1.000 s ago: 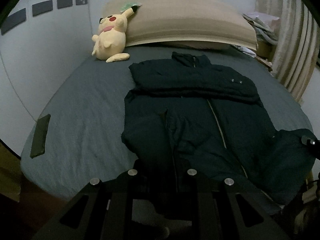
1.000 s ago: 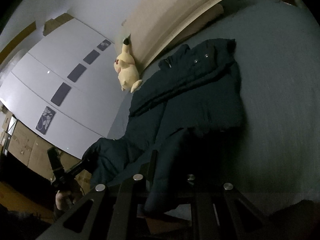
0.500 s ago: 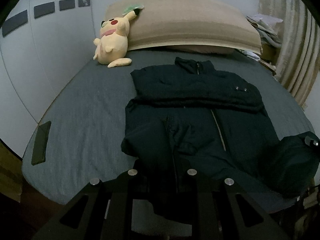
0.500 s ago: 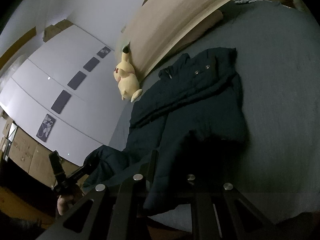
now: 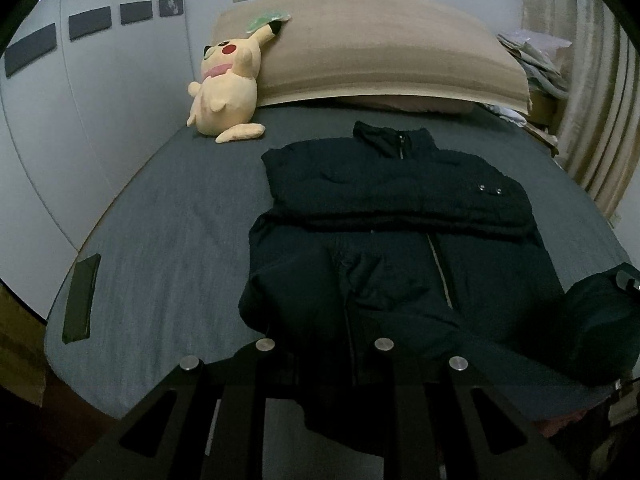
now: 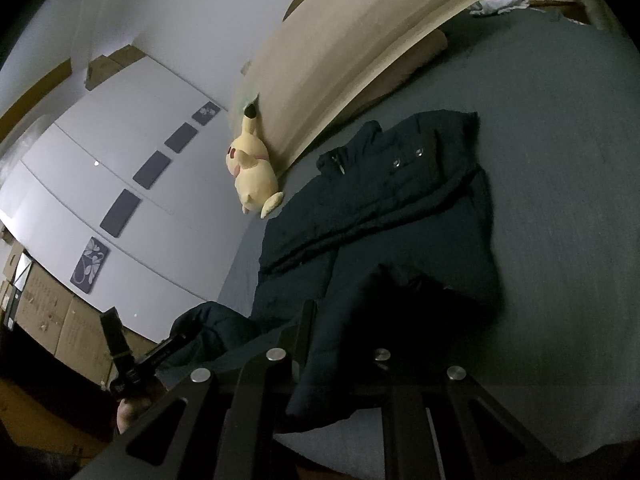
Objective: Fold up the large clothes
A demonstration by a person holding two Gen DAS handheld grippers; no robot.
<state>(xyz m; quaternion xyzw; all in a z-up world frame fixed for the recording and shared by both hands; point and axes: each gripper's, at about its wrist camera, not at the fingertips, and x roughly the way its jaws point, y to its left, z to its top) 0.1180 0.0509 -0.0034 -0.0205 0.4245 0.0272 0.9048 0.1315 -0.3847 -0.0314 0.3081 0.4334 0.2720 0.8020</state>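
Note:
A dark padded jacket [image 5: 392, 240] lies front up on the grey bed [image 5: 168, 216], collar toward the pillow, with a sleeve folded across its chest. My left gripper [image 5: 324, 356] is shut on the jacket's left hem corner at the bed's near edge. My right gripper [image 6: 328, 360] is shut on the jacket's [image 6: 380, 216] right hem corner, which is lifted and bunched. That bunched corner shows in the left wrist view [image 5: 600, 320] at the far right. The left gripper shows in the right wrist view [image 6: 160, 356], holding fabric.
A yellow plush toy [image 5: 228, 84] leans on a long beige pillow [image 5: 372, 56] at the head of the bed. A dark flat object [image 5: 82, 298] lies on the bed's left edge. White wardrobe doors [image 6: 100, 184] stand to the left, curtains [image 5: 592, 100] to the right.
Both grippers have risen and moved toward the head of the bed with the hem corners held. The jacket's lower edge has lifted and bunched more on the right.

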